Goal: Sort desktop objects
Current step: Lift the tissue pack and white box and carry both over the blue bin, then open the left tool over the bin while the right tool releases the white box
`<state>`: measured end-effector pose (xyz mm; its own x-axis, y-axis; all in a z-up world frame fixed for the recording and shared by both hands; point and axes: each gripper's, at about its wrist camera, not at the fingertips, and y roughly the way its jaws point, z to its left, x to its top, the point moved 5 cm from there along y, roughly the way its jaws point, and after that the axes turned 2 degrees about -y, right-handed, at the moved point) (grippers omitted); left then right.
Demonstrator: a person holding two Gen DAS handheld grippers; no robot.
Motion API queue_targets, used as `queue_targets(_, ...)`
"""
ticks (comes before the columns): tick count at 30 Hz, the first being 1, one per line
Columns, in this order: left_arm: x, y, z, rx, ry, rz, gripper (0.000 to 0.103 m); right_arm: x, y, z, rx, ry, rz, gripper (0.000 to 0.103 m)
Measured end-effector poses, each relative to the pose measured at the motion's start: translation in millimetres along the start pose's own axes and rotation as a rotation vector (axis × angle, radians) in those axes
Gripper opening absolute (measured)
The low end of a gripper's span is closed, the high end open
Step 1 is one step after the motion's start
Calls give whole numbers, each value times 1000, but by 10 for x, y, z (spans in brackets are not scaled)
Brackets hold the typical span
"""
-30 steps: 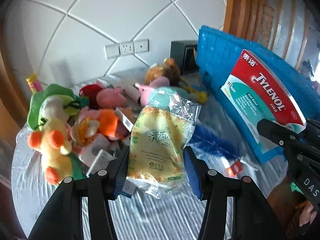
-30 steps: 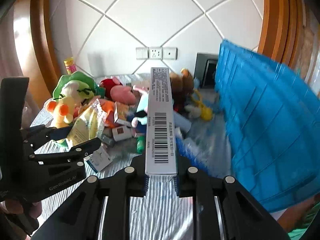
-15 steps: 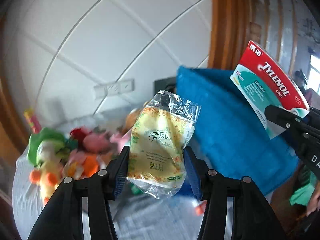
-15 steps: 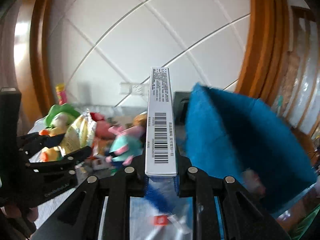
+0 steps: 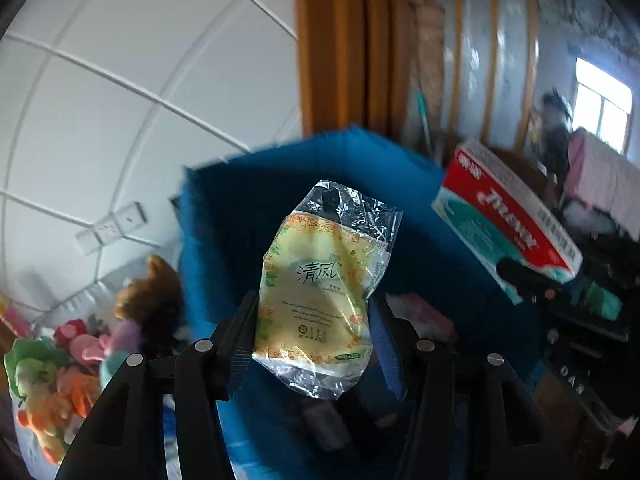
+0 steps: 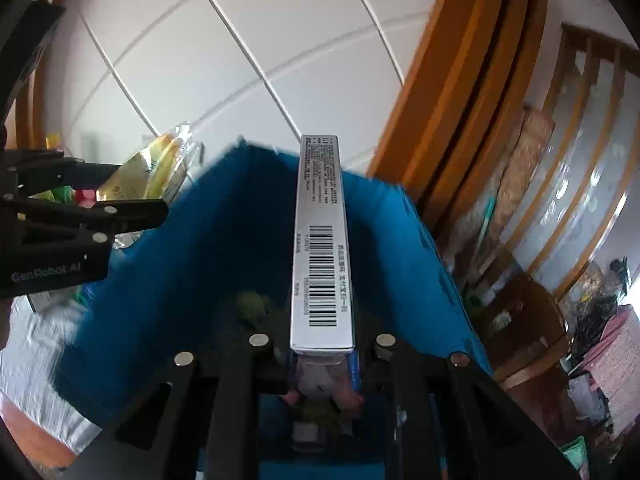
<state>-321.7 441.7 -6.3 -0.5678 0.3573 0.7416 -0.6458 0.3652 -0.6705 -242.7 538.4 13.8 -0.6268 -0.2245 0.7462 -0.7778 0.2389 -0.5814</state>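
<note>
The left tool is clamped on a yellow tissue pack in crinkled clear wrap, its two fingers pressing the pack's lower sides. The pack hangs in the air over the open top of a blue bin, whose near wall fills the lower middle of the left wrist view. Blurred items lie in the bottom of the bin.

The right tool is clamped on a Tylenol box, held narrow edge up with the barcode facing the camera, also above the open blue bin. In the left wrist view the same red and teal box shows just right of the tissue pack.

At the worktop's left edge a heap of plush toys lies beside the bin on a pale cloth.
</note>
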Motion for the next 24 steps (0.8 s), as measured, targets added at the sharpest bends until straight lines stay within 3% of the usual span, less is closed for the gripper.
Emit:
queue_targets(7, -81, 576, -347, 13, 66, 176, 53, -447, 459, -432, 70, 40, 79, 19)
queue_targets(12, -78, 845, -438, -9, 77, 295, 53, -473, 610, -472, 133, -3, 118, 19)
queue_targets(16, -108, 1099, -452, 17, 96, 391, 53, -371, 906, -508, 200, -53, 214, 19)
queue_targets(21, -215, 1215, -420, -10, 75, 449, 53, -463, 1207, -499, 264, -76, 361, 19)
queue_targets(24, -250, 1212, -410, -16, 69, 457, 60, -540, 1315, -489, 288, -96, 425, 19)
